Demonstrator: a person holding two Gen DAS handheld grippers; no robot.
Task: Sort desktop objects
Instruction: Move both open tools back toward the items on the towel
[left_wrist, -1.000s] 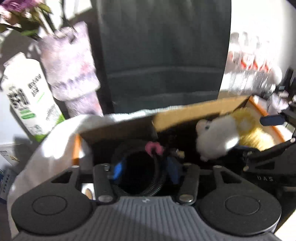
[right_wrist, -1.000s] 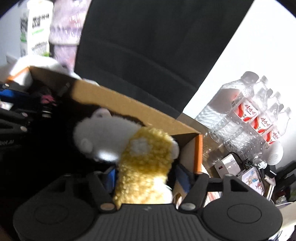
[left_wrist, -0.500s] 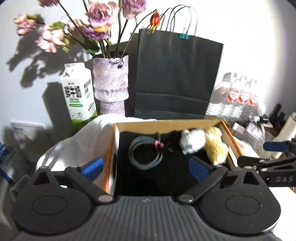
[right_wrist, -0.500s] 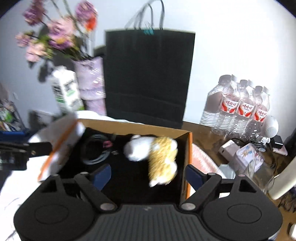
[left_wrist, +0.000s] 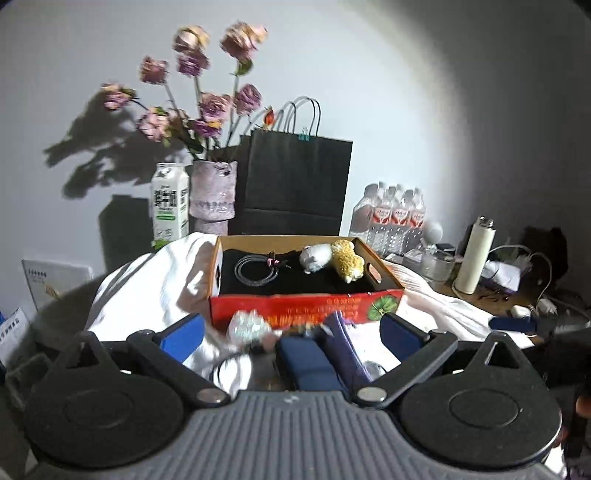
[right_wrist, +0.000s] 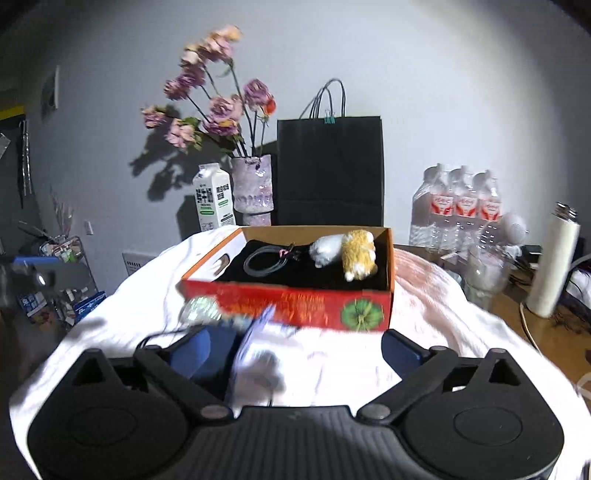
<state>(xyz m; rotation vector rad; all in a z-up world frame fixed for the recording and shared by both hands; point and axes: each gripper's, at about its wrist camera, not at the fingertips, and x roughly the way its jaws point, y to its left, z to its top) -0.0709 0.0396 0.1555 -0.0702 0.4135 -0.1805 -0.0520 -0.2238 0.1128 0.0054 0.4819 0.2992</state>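
Both the left claw (left_wrist: 291, 332) and the right claw (right_wrist: 295, 347) have just been opening and are seen spread wide with nothing gripped. The coiled cable (left_wrist: 257, 270) and plush toy (left_wrist: 332, 258) are left in the red box (left_wrist: 306, 306) ahead, evidently sorted there. Unsorted clutter (left_wrist: 314, 354) lies on the surface between the left fingers; print on the box, milk carton (right_wrist: 214, 201) and bottles (right_wrist: 458, 206) cannot be read.

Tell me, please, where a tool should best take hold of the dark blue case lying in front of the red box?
Probably across the two long sides of the dark blue case, coming from above: it lies flat on the white cloth, its narrow width suiting open fingers.
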